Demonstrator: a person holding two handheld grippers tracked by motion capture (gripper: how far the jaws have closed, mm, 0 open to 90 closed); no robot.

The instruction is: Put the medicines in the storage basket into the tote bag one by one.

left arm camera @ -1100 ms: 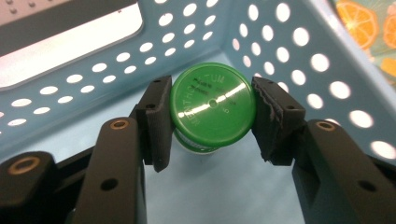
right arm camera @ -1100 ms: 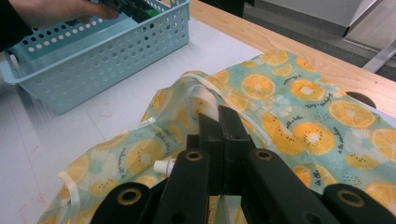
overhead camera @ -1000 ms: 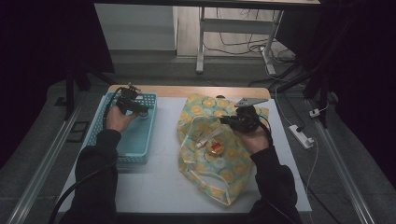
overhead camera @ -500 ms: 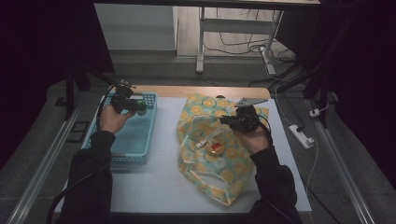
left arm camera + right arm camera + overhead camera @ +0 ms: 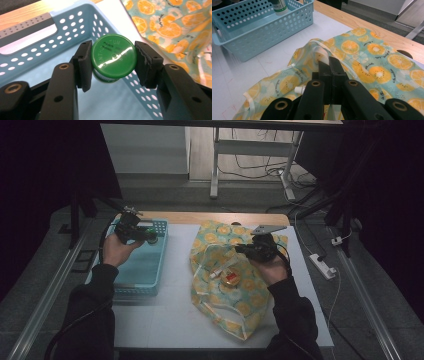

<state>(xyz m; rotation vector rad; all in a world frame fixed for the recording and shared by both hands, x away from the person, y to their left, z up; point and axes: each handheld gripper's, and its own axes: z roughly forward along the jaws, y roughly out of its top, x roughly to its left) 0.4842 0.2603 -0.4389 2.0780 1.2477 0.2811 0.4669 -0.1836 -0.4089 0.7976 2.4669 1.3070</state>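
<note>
My left gripper (image 5: 113,62) is shut on a small bottle with a green cap (image 5: 113,57), one pad on each side of the cap. It holds the bottle above the far end of the light blue perforated basket (image 5: 37,32). In the high view, the left gripper (image 5: 149,236) hangs over the basket (image 5: 142,270). My right gripper (image 5: 329,60) is shut, and the raised rim of the orange-print bag (image 5: 374,50) is pinched at its tips. Inside the open bag (image 5: 235,295) lie a white-capped tube (image 5: 220,271) and a round red tin (image 5: 231,279).
The basket (image 5: 262,27) stands at the table's left, with the held bottle (image 5: 279,6) above its far end. A wooden strip (image 5: 200,217) runs along the table's far edge. A power strip (image 5: 322,265) lies on the floor at the right.
My left hand has risen a little with the green-capped bottle over the basket's far end. The right hand and the bag have stayed put.
</note>
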